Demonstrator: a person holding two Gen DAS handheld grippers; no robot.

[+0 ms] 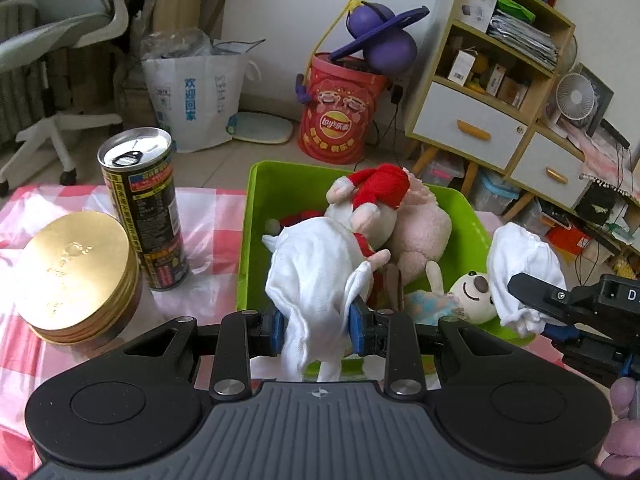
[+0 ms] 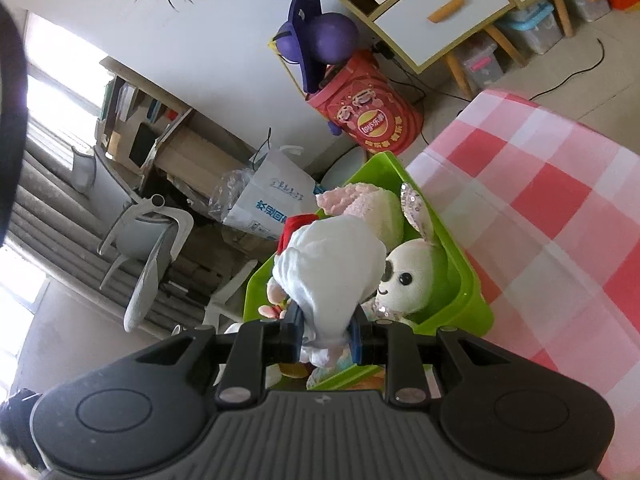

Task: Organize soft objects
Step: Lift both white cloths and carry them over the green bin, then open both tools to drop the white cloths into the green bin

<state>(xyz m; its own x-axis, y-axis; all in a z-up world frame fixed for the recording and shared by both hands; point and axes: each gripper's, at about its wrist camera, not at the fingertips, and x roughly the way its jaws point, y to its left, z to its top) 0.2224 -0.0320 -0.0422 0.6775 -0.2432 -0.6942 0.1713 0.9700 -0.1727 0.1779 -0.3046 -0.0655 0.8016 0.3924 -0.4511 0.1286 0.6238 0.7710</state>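
Observation:
In the left wrist view my left gripper [image 1: 318, 326] is shut on a white cloth [image 1: 312, 272] that hangs over the near edge of the green bin [image 1: 256, 208]. Inside the bin lie a plush in red clothes [image 1: 380, 188], a pink plush [image 1: 424, 232] and a white bunny [image 1: 474, 292]. My right gripper [image 1: 536, 312] comes in from the right, shut on a second white cloth [image 1: 520, 260] above the bunny. The right wrist view shows that gripper [image 2: 326, 336] pinching its white cloth [image 2: 332, 268] over the green bin [image 2: 472, 296], beside the bunny [image 2: 412, 276] and the pink plush [image 2: 360, 204].
A tall black can [image 1: 140, 208] and a round gold-lidded tin [image 1: 76, 272] stand left of the bin on the pink checked tablecloth [image 2: 540, 208]. Beyond the table are a red Lay's bucket [image 1: 336, 120], a white bag [image 1: 196, 96], a shelf unit [image 1: 480, 92] and an office chair [image 1: 60, 40].

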